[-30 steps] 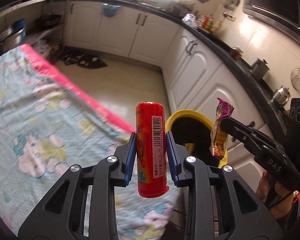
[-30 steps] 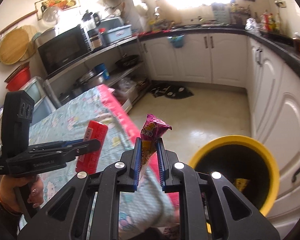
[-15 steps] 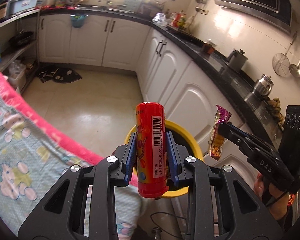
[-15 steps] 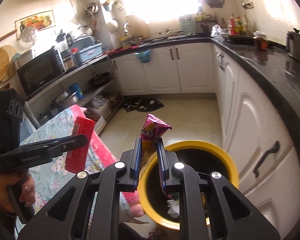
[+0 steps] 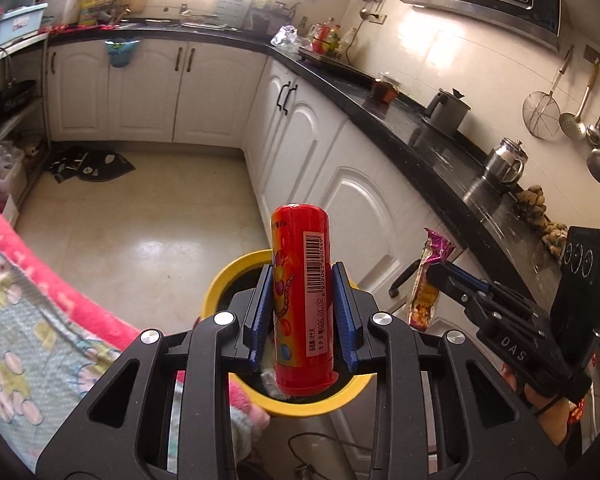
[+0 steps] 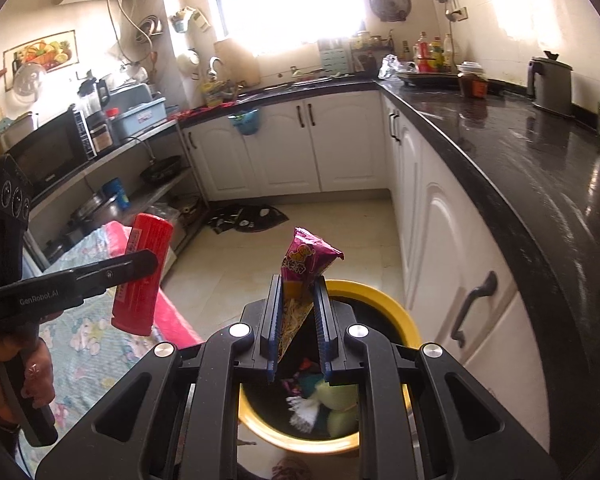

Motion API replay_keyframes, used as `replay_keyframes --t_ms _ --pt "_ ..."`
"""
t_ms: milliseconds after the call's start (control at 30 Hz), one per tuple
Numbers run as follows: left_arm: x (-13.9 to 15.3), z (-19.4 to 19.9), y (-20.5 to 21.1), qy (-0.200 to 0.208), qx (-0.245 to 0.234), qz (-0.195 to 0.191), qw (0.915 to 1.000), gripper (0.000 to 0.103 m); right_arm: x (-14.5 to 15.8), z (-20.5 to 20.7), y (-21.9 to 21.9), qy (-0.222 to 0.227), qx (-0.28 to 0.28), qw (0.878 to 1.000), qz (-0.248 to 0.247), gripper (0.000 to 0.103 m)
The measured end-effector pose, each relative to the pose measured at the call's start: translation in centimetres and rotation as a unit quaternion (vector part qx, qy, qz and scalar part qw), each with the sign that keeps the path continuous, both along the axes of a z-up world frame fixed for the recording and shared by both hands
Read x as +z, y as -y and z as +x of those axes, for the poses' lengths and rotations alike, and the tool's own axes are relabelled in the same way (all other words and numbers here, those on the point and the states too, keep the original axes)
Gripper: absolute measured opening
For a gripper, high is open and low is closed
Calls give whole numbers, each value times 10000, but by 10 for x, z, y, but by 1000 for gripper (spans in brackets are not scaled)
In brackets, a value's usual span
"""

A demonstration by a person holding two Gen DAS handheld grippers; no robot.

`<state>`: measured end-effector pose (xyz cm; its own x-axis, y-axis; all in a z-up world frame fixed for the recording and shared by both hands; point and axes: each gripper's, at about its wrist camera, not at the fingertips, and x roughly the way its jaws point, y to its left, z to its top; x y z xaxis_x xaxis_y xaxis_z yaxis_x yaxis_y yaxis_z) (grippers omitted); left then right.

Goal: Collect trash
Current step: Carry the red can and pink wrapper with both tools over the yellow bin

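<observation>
The left gripper clamps the upright red tube and the right gripper clamps the wrapper, both directly above the yellow bin.

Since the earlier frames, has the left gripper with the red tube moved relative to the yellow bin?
Yes. The left gripper has swung over to the yellow bin: the red tube, earlier over the floral cloth, now hangs above the bin's opening.
</observation>
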<state>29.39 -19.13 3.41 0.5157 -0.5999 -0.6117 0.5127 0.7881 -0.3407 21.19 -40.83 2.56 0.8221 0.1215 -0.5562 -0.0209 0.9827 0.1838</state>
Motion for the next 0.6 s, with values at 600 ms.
replay_keyframes --t_ms 600 --pt "-31 -1 28 59 -260 192 9995 23 -31 -1 -1 -223 -231 9992 -252 15"
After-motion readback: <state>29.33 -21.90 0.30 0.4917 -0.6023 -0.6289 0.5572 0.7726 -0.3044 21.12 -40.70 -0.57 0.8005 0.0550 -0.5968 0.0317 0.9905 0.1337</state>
